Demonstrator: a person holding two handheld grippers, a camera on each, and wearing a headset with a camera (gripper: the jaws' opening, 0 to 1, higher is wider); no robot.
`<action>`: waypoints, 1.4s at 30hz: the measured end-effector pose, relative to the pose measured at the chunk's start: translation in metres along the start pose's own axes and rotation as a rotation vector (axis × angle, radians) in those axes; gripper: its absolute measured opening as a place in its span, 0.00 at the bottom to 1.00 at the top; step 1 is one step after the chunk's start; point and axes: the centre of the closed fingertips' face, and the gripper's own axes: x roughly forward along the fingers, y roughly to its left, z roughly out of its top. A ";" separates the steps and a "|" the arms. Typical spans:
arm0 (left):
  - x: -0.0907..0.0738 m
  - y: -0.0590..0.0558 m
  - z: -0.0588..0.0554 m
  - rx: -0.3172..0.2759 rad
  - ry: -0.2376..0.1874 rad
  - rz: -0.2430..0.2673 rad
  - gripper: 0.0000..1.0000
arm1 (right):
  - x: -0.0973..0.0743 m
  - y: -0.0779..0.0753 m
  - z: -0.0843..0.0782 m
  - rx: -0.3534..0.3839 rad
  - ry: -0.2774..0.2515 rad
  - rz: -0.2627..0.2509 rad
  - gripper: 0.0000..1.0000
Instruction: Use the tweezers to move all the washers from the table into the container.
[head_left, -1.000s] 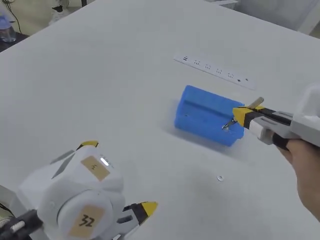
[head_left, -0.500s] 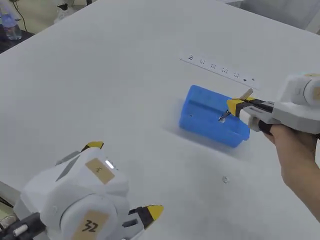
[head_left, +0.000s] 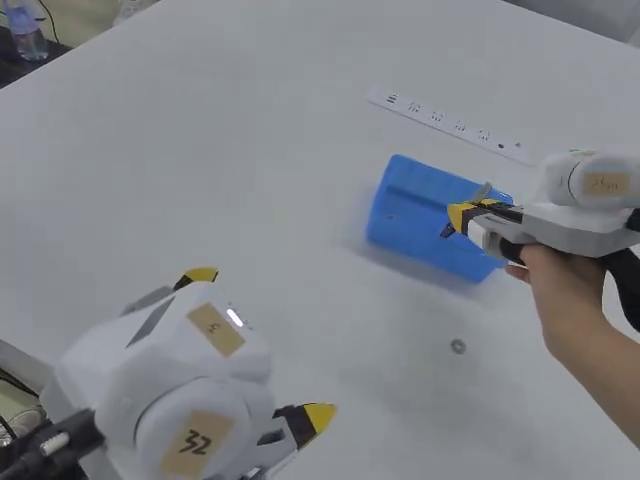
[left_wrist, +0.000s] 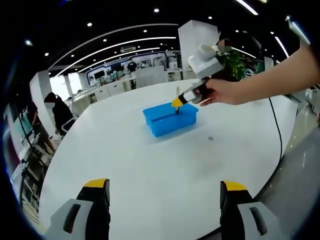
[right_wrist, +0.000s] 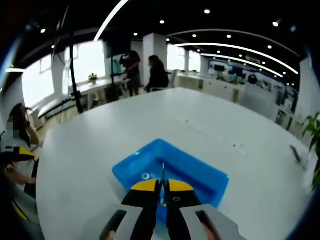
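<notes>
A blue container (head_left: 415, 222) stands on the white table (head_left: 250, 170). My right gripper (head_left: 452, 220) is shut on the tweezers (head_left: 483, 189) and holds them over the container's right part. In the right gripper view the tweezers (right_wrist: 163, 170) point down into the container (right_wrist: 195, 172), where one washer (right_wrist: 145, 176) lies on the floor. Whether the tips hold anything is too small to tell. One washer (head_left: 458, 346) lies on the table in front of the container. My left gripper (head_left: 260, 345) is open at the near left, far from both.
A white power strip (head_left: 450, 125) lies flat behind the container. In the left gripper view the container (left_wrist: 170, 118) and the loose washer (left_wrist: 210, 138) are far ahead of the open jaws. People and desks are in the background.
The right gripper has carried the tweezers from the container's near right corner to over its inside. The head camera has shifted. The left gripper has kept its place.
</notes>
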 end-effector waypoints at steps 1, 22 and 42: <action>0.000 0.000 0.000 -0.001 -0.001 0.000 0.94 | 0.002 0.000 -0.003 0.004 0.001 0.001 0.02; -0.002 0.002 0.003 -0.007 -0.022 0.010 0.94 | 0.006 0.007 -0.009 0.032 -0.016 0.005 0.02; -0.002 0.001 0.001 -0.002 -0.010 0.005 0.93 | -0.059 0.015 0.031 0.071 -0.145 0.017 0.03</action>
